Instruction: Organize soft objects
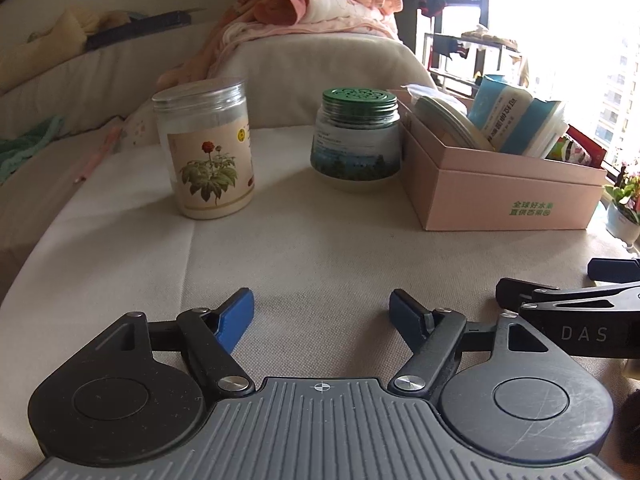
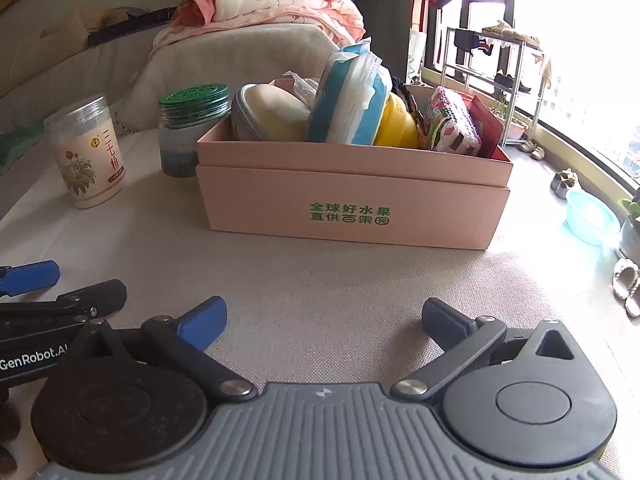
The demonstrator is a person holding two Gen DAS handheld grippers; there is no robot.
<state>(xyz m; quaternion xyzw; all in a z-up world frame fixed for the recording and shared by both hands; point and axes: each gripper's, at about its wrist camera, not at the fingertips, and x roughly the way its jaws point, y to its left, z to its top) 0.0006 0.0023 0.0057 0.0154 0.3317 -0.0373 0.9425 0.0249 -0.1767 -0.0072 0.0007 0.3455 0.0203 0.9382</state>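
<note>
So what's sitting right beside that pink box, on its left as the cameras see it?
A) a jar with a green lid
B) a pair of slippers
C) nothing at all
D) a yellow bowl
A: the jar with a green lid stands close against the left end of the pink box, and the flower-label jar sits further left, apart from it.

My left gripper (image 1: 322,316) and right gripper (image 2: 322,322): black linkage arms, silver pivot screws, blue-padded fingers (image 1: 236,318), ribbed grey base, white "GenRobot.AI" lettering.
</note>
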